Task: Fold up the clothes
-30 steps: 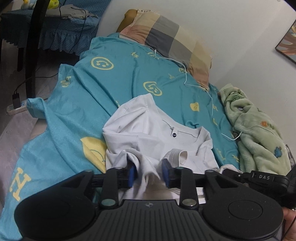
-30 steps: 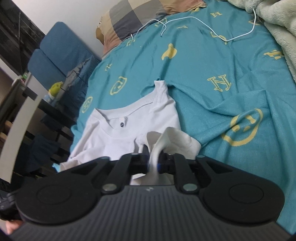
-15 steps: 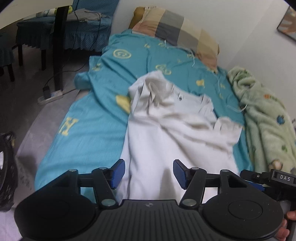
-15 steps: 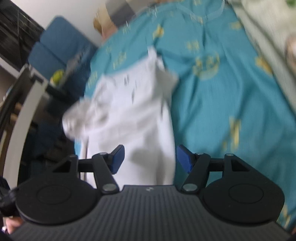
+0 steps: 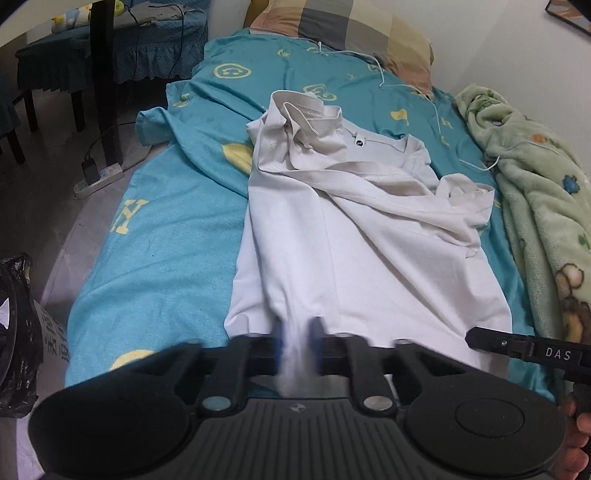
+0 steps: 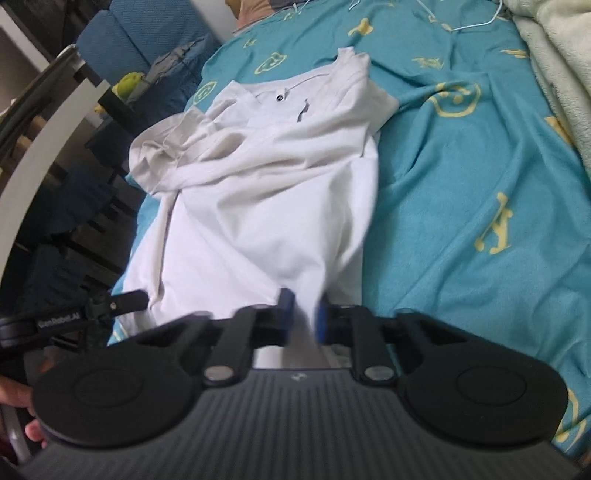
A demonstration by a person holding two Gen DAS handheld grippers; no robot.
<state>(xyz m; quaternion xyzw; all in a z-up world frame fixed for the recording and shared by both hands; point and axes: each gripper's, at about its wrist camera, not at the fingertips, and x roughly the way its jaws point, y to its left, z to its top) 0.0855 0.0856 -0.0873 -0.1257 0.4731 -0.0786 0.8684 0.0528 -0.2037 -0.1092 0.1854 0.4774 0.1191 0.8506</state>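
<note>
A white T-shirt (image 5: 369, 251) lies lengthwise on the teal bed sheet (image 5: 159, 243), collar at the far end, both sleeves bunched and folded over the chest. My left gripper (image 5: 298, 338) is shut on the shirt's near hem, blurred by motion. In the right wrist view the shirt (image 6: 258, 206) fills the middle, and my right gripper (image 6: 303, 312) is shut on the near hem at its right side. The other gripper's arm shows at each view's edge.
A green fleece blanket (image 5: 535, 192) lies along the bed's right side by the wall. A checked pillow (image 5: 354, 33) and a white cable (image 5: 410, 88) are at the head. Dark chairs (image 5: 55, 66) and a power strip (image 5: 98, 177) stand on the floor left.
Both grippers let go of the sleeves, pulled back to the near hem while open, and have now closed on it. The shirt lies stretched out longer toward me.
</note>
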